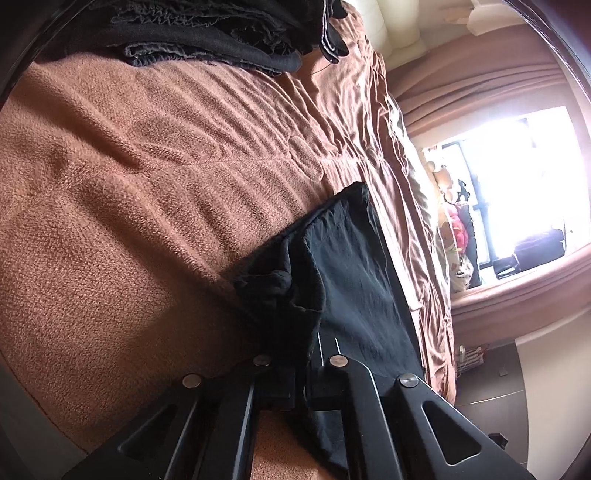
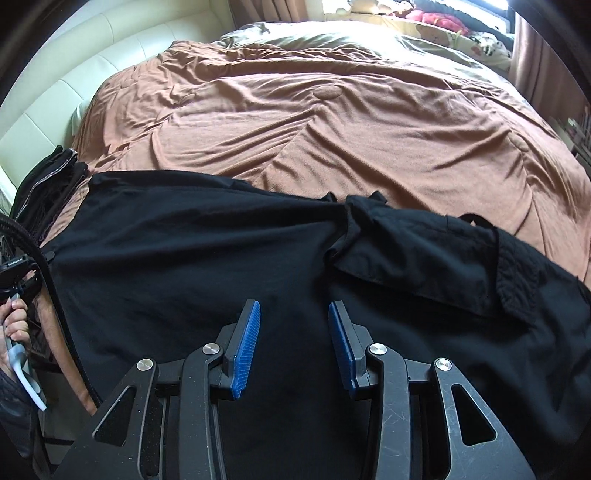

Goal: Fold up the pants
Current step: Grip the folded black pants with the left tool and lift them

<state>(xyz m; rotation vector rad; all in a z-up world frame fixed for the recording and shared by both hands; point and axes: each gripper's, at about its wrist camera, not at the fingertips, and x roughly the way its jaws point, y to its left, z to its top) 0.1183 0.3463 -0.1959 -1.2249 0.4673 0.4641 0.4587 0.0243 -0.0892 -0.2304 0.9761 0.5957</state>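
Observation:
Black pants (image 2: 229,258) lie spread across the near edge of a bed with a brown blanket (image 2: 332,140); the waistband with belt loops (image 2: 476,236) is at the right. My right gripper (image 2: 294,314) hovers over the middle of the pants, its blue pads (image 2: 247,347) apart with nothing pinched between them. In the left wrist view my left gripper (image 1: 295,343) is shut on a bunched edge of the black pants (image 1: 343,266), and the cloth hides its fingertips. The hand holding that left gripper (image 2: 14,325) shows at the left edge of the right wrist view.
A stack of folded dark clothes (image 1: 207,33) sits on the blanket beyond the pants, also seen as the stack (image 2: 44,192) near the cream padded headboard (image 2: 74,74). Pale bedding and soft toys (image 2: 436,18) lie at the far side by a bright window (image 1: 517,177).

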